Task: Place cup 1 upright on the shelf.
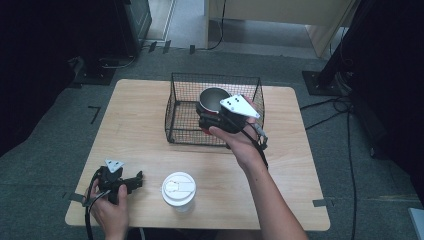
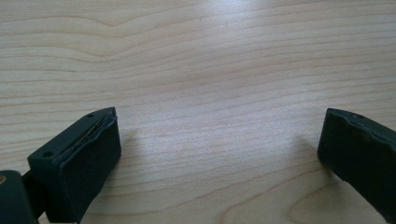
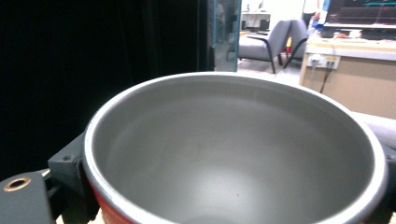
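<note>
Right tongs (image 1: 209, 120) pinch a red metal bowl with a grey inside (image 1: 214, 99), one jaw on each side of its wall, and hold it tilted above the black wire mesh basket (image 1: 182, 112) that stands on the pale wooden bench (image 1: 140, 125). Left tongs (image 1: 134, 181) rest low at the bench's near left corner, jaws spread wide over bare wood with nothing between them. Just right of them stands a white lidded paper cup (image 1: 178, 190).
</note>
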Motion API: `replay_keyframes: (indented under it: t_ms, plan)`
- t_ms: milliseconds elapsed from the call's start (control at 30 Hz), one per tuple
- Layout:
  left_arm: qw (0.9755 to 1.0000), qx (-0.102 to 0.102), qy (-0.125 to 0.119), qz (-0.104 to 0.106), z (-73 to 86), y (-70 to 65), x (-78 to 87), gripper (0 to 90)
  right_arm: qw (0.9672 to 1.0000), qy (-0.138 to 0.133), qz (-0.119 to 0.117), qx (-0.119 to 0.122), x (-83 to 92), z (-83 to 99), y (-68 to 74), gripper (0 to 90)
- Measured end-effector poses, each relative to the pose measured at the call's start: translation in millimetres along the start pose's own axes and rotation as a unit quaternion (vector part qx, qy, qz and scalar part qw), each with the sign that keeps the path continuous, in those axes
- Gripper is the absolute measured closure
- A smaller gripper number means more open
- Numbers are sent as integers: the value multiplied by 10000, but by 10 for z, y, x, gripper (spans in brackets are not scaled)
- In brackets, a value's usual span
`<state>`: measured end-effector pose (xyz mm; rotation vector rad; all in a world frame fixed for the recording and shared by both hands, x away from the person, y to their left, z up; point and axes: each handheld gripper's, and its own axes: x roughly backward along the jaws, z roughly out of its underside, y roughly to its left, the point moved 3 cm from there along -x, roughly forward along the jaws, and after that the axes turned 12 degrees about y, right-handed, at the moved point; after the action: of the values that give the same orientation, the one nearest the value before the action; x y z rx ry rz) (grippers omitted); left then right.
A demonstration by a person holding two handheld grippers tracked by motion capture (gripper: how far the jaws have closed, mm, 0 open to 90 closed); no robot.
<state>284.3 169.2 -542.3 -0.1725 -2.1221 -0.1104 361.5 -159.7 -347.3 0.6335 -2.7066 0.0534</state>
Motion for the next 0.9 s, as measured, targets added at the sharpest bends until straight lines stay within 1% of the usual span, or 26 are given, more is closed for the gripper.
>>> replay_keyframes:
  t_ms: [133, 167, 267, 333, 400, 467, 567, 600, 667, 733, 767, 867, 900]
  plan:
    - [10000, -1, 0, -1, 0, 0, 0, 0, 9999, -77, 113, -55, -80, -25, -78, 73]
    - [10000, -4, 2, 2, 0, 0, 0, 0, 9998, -62, 163, -66, -123, -28, -120, 73]
    - [10000, -4, -2, 0, 0, 0, 0, 0, 9997, -81, 182, -115, -162, -31, -156, 73]
    - [10000, 0, -6, -2, 0, 0, -1, 0, 9995, -110, 220, -198, -204, -33, -198, 73]
    - [10000, 1, -7, -2, 0, 0, -1, 0, 9991, -186, 335, -199, -281, -30, -259, 73]
    - [10000, -3, -3, -4, 0, 1, -1, 0, 9989, -203, 362, -199, -299, -29, -275, 73]
    - [10000, -2, -2, -1, 0, 0, 0, 0, 9985, -155, 414, -316, -394, -10, -346, 73]
    - [10000, -2, -3, -2, 0, 0, 0, 0, 9985, -155, 414, -316, -394, -10, -346, 73]
    - [10000, -2, -3, -2, 0, 0, -1, 0, 9981, -139, 453, -387, -445, 8, -389, 73]
    - [10000, -1, -3, -2, 0, 0, -1, 0, 9976, -109, 515, -442, -525, 39, -453, 73]
    - [10000, -1, -2, -2, 0, 0, 0, 0, 9976, -109, 515, -442, -525, 39, -453, 73]
    - [10000, -3, 0, -1, 0, 0, 0, 0, 9968, -47, 641, -484, -629, 65, -547, 73]
    - [10000, -4, 0, -1, 0, 0, 0, 0, 9968, -47, 641, -484, -629, 65, -547, 73]
